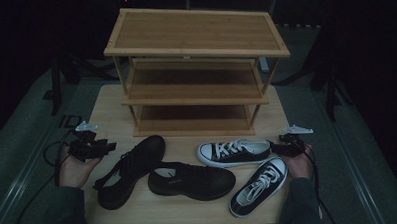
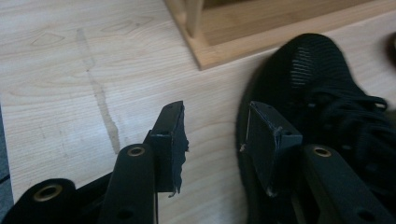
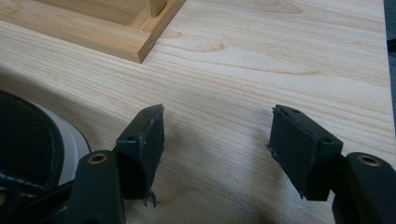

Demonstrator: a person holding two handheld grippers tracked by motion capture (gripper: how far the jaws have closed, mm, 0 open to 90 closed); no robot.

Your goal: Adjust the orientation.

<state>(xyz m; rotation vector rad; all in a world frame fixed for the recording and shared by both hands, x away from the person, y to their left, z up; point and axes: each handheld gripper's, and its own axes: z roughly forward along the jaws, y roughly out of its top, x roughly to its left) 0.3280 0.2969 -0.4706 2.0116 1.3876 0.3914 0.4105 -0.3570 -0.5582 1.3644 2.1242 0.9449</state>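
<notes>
Four shoes lie on the wooden table [image 1: 111, 107] in front of a three-tier bamboo rack [image 1: 197, 67]. Two are all black: one slanted shoe [image 1: 131, 169] at the left and one lying across the middle [image 1: 191, 180]. Two black-and-white canvas sneakers lie at the right, one sideways [image 1: 235, 151] and one slanted [image 1: 259, 186]. My left gripper [image 1: 98, 148] is open just left of the slanted black shoe [image 2: 327, 98], whose toe lies beside the right jaw. My right gripper [image 1: 283, 148] is open over bare table [image 3: 280, 56], with a sneaker's heel [image 3: 37, 144] at its left.
The rack's bottom shelf edge [image 2: 261, 42] lies close ahead of the left gripper, and its corner [image 3: 140, 46] ahead of the right gripper. The table's right edge [image 3: 385, 93] is near. Dark floor and stands surround the table. Cables trail from both grippers.
</notes>
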